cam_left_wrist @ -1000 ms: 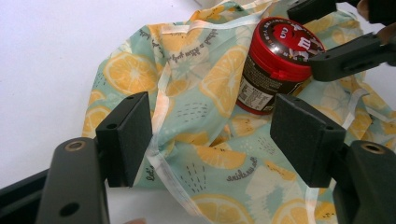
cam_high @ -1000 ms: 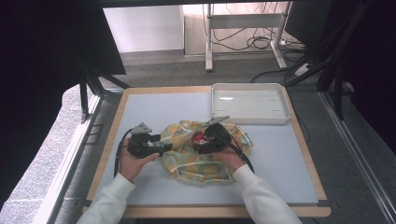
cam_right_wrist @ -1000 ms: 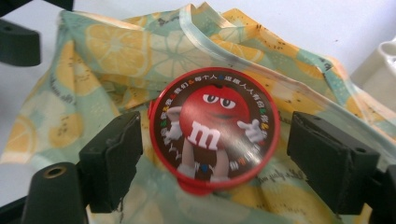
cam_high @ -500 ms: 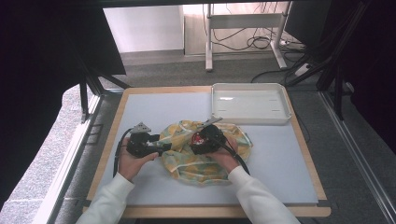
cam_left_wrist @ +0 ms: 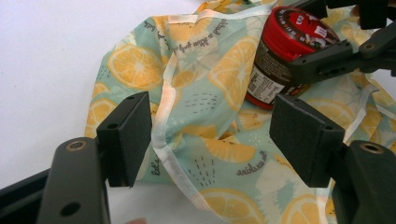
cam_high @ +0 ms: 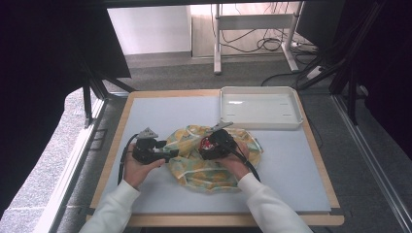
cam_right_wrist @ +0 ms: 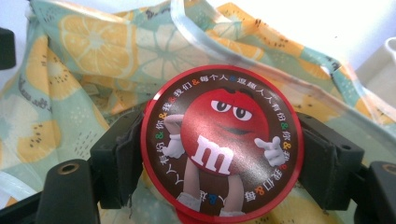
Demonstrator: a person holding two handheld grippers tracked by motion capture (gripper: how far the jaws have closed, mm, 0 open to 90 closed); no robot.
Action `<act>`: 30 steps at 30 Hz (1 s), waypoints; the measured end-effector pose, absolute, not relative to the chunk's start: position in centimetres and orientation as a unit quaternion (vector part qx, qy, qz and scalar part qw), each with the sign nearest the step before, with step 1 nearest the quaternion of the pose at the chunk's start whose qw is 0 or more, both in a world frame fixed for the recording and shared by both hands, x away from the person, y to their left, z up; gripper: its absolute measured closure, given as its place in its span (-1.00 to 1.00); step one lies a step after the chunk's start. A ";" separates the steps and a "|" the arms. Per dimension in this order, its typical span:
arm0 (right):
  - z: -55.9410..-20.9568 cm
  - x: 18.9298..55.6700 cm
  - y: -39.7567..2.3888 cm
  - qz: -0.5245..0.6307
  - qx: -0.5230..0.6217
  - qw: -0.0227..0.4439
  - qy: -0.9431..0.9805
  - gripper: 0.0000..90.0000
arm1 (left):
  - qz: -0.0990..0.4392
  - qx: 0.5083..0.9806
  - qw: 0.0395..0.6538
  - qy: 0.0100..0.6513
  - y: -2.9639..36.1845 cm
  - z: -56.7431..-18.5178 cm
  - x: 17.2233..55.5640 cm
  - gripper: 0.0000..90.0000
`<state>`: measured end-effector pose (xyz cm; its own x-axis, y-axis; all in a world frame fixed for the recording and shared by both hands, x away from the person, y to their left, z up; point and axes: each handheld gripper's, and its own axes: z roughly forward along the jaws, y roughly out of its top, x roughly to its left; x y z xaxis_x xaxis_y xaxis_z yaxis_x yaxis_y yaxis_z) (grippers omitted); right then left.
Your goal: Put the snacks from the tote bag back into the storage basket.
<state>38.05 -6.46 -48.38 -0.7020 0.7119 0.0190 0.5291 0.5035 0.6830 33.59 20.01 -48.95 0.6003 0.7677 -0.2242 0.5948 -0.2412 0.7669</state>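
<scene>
The right gripper [cam_high: 212,143] is clamped on a red-lidded candy jar [cam_right_wrist: 222,142], one jaw pressed against each side just under the lid, as seen in the right gripper view. In the left gripper view the same jar [cam_left_wrist: 285,51] is seen tilted, held just above a lemon-print cloth bag [cam_left_wrist: 210,121] with white ribbon trim. The left gripper [cam_left_wrist: 210,140] is spread wide with nothing between the jaws; the bag's ribbon edge lies in the gap below them, and contact with the cloth cannot be told. In the high view the bag [cam_high: 209,165] is crumpled near the middle of the grey table mat [cam_high: 301,184], with the left gripper [cam_high: 167,154] at its left edge and the jar [cam_high: 206,145] over its centre. A white tray [cam_high: 259,124] sits just beyond the bag at the far right of the mat. Compared with one second ago, the right gripper and jar are found slightly further left and back over the bag; the left gripper and the tray are unchanged in place.
</scene>
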 end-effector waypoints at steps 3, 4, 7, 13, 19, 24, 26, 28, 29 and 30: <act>-48.0 38.0 -6.7 0.352 0.367 0.137 0.850 -0.47 | 0.100 0.781 0.435 0.437 20.1 -49.0 33.6 -0.32; -47.9 38.0 -6.8 0.355 0.368 0.135 0.849 -0.47 | 0.100 0.781 0.435 0.437 20.1 -49.0 33.6 -0.32; -47.5 38.0 -7.2 0.365 0.371 0.131 0.844 -0.47 | 0.101 0.781 0.435 0.437 20.1 -49.0 33.6 -0.31; -46.2 37.8 -7.8 0.389 0.371 0.133 0.833 -0.47 | 0.099 0.782 0.434 0.436 20.1 -49.0 33.6 -0.31; -45.1 37.5 -8.4 0.406 0.368 0.133 0.826 -0.47 | 0.098 0.782 0.434 0.436 20.0 -49.1 33.6 -0.31; -44.4 37.4 -8.7 0.417 0.360 0.129 0.825 -0.47 | 0.098 0.782 0.433 0.437 20.0 -49.2 33.6 -0.32; -44.3 37.4 -8.8 0.420 0.355 0.131 0.825 -0.47 | 0.103 0.780 0.435 0.438 20.0 -49.2 33.6 -0.30; -44.1 37.4 -8.9 0.421 0.353 0.131 0.825 -0.47 | 0.102 0.780 0.435 0.438 20.0 -49.2 33.6 -0.30; -44.0 37.4 -9.0 0.423 0.352 0.131 0.825 -0.47 | 0.102 0.780 0.435 0.438 20.1 -49.2 33.6 -0.30; -43.9 37.4 -9.1 0.425 0.353 0.129 0.824 -0.47 | 0.101 0.781 0.435 0.437 20.1 -49.2 33.6 -0.30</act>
<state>37.43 -9.08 -43.93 -0.7174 0.6912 0.0868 0.4718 0.3904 0.7906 33.62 20.08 -49.22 0.5970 0.7708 -0.2223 0.5948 -0.2393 0.7674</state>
